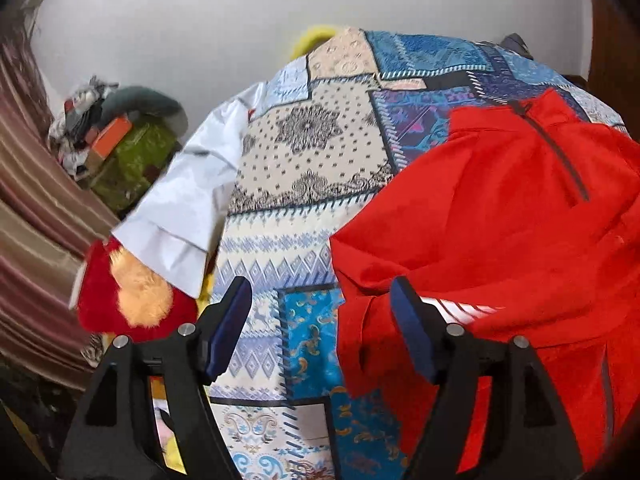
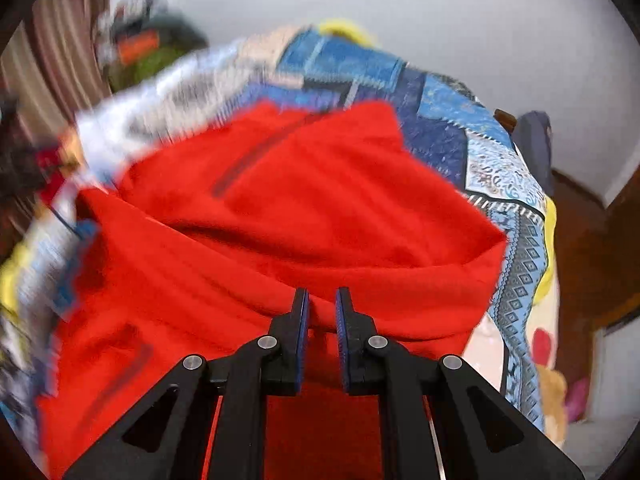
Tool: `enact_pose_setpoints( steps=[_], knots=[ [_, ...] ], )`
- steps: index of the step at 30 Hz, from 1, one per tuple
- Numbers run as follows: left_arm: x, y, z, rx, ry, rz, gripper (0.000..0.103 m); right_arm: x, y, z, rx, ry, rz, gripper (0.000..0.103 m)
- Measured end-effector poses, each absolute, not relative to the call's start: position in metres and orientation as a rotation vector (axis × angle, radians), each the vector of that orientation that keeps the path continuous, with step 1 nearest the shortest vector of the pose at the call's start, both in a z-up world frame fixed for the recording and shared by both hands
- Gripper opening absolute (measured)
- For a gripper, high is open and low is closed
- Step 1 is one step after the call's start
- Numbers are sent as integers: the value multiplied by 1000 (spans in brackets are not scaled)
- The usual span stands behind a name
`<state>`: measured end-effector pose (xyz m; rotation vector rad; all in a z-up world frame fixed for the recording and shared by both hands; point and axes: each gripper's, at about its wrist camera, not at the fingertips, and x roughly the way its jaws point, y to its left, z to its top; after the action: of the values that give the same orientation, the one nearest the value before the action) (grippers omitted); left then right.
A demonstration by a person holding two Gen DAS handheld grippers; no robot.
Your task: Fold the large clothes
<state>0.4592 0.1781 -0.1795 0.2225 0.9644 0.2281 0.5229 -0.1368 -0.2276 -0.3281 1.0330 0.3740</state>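
A red jacket (image 1: 500, 216) with a dark zip lies crumpled on a patterned blue and cream bedspread (image 1: 304, 152). My left gripper (image 1: 320, 300) is open and empty above the bedspread, its right finger at the jacket's left edge. In the right wrist view the red jacket (image 2: 304, 200) fills the middle, with a fold of it passing between the nearly closed fingers of my right gripper (image 2: 322, 304), which is shut on that fold. The view is blurred by motion.
A white garment (image 1: 188, 200) lies at the bedspread's left edge beside a red and orange plush item (image 1: 132, 296). A pile of clutter (image 1: 112, 132) stands by striped curtains (image 1: 36, 216) at left. A white wall is behind. Brown wooden furniture (image 2: 584, 248) stands at right.
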Motion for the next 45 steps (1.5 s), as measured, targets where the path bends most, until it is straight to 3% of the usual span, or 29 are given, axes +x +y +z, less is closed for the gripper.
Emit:
enact_pose_setpoints(
  steps=[6,11,15,24,27,36,41,45],
  knots=[
    [449,152,-197,74,993,-37,71,527,-143,-242,-287,1028,360,8],
    [452,94,-215,185,975,-161,72,518,-158,-214,-91,1033,514,8],
    [479,70,-233,233,1015,-99,72,511,-143,-211,-153,1023,540,8],
    [463,117,-190,192,949,10,72,518,-121,-252,-327,1038,437,8],
    [442,117,-184,170,968,-94,80,527,-124,-252,-292,1051,404,8],
    [454,56,-247,299,1057,-111,81,526,-134,-238,-206,1072,398,8],
    [492,70,-259,100,1123,-101,81,509,-126,-215,-203,1005,522,8],
    [502,86,-262,-3,1137,-86,88,515,-99,-243,-361,1040,492,8]
  ],
)
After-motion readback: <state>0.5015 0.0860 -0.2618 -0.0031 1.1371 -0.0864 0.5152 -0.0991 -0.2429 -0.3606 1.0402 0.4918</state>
